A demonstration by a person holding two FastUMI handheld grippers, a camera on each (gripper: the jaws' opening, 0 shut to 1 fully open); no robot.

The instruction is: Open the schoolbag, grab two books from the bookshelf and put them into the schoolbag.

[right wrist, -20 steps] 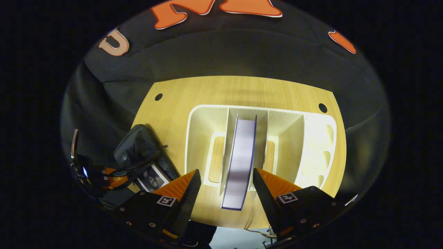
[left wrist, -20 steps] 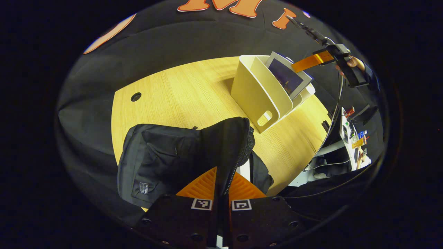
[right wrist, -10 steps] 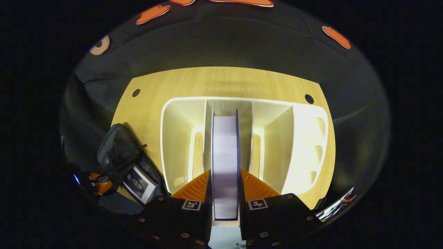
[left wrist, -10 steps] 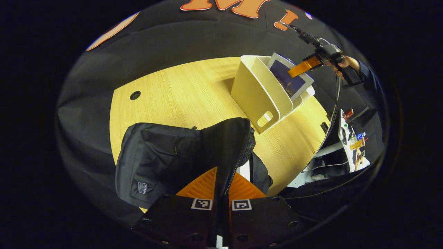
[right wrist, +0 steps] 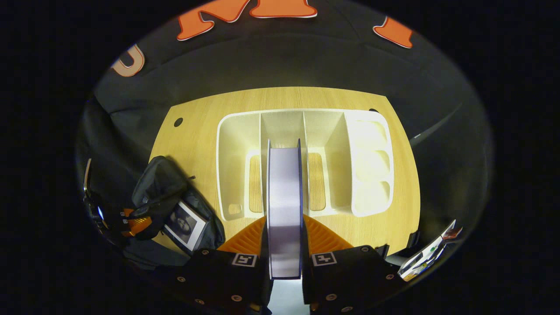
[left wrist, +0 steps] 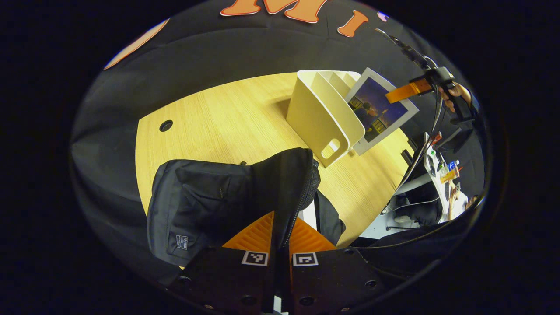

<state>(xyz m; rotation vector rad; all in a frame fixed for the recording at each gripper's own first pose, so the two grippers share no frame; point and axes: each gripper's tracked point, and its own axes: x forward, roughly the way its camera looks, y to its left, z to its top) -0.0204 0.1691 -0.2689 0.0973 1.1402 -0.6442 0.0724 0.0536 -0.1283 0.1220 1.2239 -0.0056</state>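
One wooden table, black cloth wall behind.

Schoolbag left of bookshelf

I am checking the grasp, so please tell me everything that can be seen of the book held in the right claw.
The book is thin, with a dark blue picture cover inside a pale border and a pale page edge facing the right gripper view. The right claw is shut on it, both fingers pressing its covers. In the left gripper view it hangs tilted in the air, lifted out of the cream bookshelf and partly behind it; whether they touch is unclear.
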